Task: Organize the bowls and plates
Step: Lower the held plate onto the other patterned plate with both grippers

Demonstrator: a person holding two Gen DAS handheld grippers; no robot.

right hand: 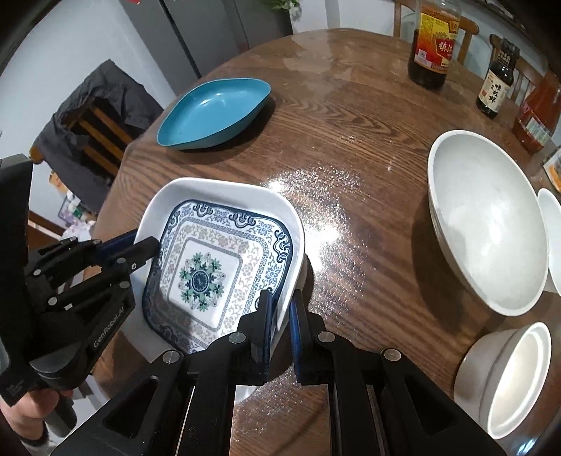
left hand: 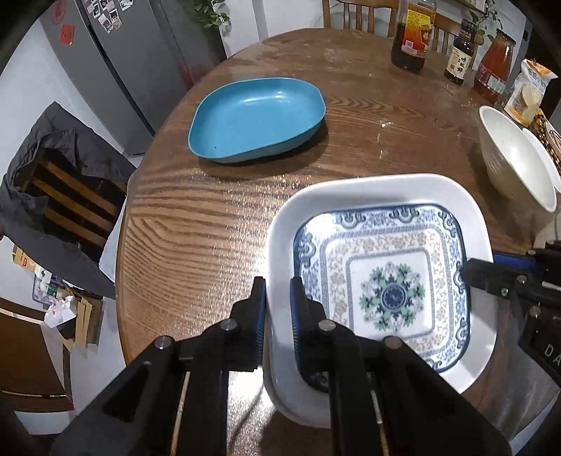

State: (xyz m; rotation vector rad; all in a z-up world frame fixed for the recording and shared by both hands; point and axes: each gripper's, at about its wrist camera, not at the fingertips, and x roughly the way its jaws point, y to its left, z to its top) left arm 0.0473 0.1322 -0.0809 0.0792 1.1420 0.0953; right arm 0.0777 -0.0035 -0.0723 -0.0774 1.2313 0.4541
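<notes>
- The left gripper [left hand: 277, 298] hides the near rim of the white plate [left hand: 378, 186] and a corner of the patterned plate [left hand: 389, 294] lying in it.
- The underside of the white plate is out of sight, so whether it touches the table [left hand: 196, 224] cannot be told.
- The small white bowl [right hand: 552, 231] is cut by the right edge.
- The red jar [right hand: 538, 115] is partly cropped; its label is unreadable.
- The fridge photos [left hand: 105, 14] are too small to make out.

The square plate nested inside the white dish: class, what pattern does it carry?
Blue-and-white floral borders around a green and navy central medallion on the patterned plate, clearest in the left wrist view.
</notes>
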